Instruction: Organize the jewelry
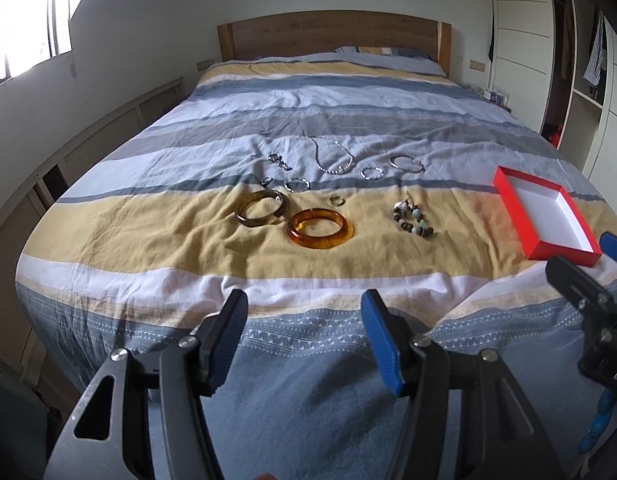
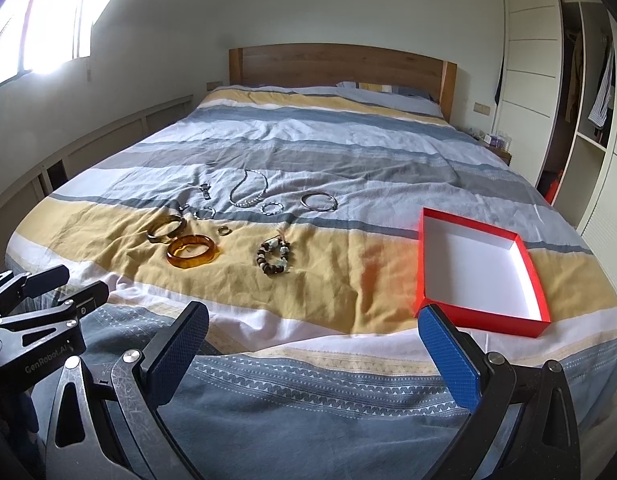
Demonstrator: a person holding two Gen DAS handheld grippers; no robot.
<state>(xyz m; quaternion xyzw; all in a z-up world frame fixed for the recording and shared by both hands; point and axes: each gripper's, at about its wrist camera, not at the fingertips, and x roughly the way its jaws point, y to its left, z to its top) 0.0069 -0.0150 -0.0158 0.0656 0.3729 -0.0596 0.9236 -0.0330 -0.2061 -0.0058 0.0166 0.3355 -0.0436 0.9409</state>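
Jewelry [image 1: 320,227] lies well ahead of both spread, empty grippers [image 1: 304,316] [image 2: 314,332]; red box [image 2: 480,276] nearest the right one

The striped cotton duvet cover [image 2: 348,152] runs in bands of blue-grey, pale lilac, mustard yellow and white, with a zigzag and triangle border printed in white on slate blue at its foot. The shallow cardboard box [image 2: 526,258] is bright red outside and plain white within. The glossy round bangle [image 2: 193,256] is translucent amber-orange; the darker bangle [image 2: 164,230] beside it is mottled olive-brown. The beaded bracelet [image 2: 274,258] mixes dark brown and pale green beads. The wooden headboard [image 2: 340,66] is mid-brown.
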